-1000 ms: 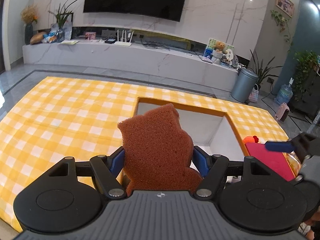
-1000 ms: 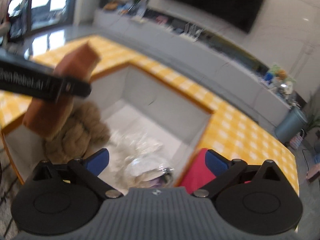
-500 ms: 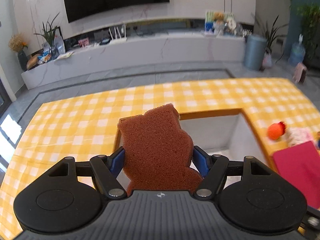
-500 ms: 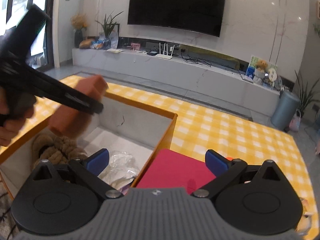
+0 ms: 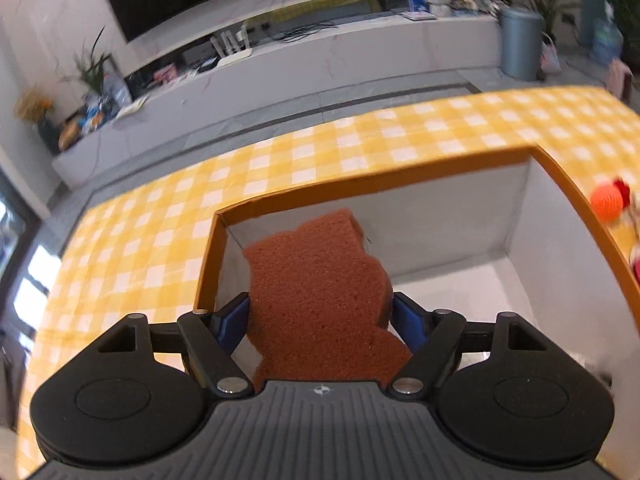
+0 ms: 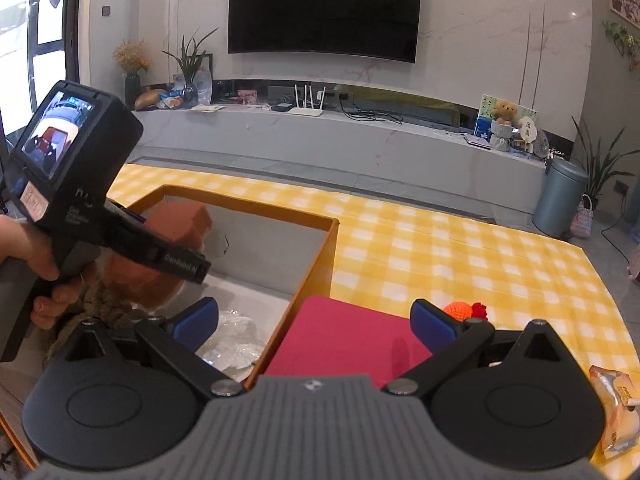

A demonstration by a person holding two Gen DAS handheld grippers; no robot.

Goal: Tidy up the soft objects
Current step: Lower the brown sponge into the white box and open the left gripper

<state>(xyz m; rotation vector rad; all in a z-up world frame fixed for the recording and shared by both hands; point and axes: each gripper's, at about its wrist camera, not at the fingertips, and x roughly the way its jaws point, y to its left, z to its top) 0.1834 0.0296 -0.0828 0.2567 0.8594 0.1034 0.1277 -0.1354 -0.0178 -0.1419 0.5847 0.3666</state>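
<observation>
Lower now than a second ago, the left hand-held gripper (image 5: 320,316) has carried the sponge (image 5: 320,304) in over the box (image 5: 360,184), so its white inner walls fill the left wrist view where checked cloth showed before. Blue pads pinch the sponge from both sides; it is rust-brown, coarse-pored foam cut in a lobed, bear-like outline, standing upright between the fingers, above the box floor near the left corner. I'd judge this the placing step: what remains is to ease down and release. From the right wrist view, a brown woolly bundle (image 6: 96,304) and crinkled clear plastic (image 6: 236,344) already lie inside. Further right, the right hand-held gripper (image 6: 314,322) hangs wide apart and empty above a flat red pad (image 6: 344,336) on the desk (image 6: 480,264), with a crocheted orange ball (image 6: 458,309) just beyond.
</observation>
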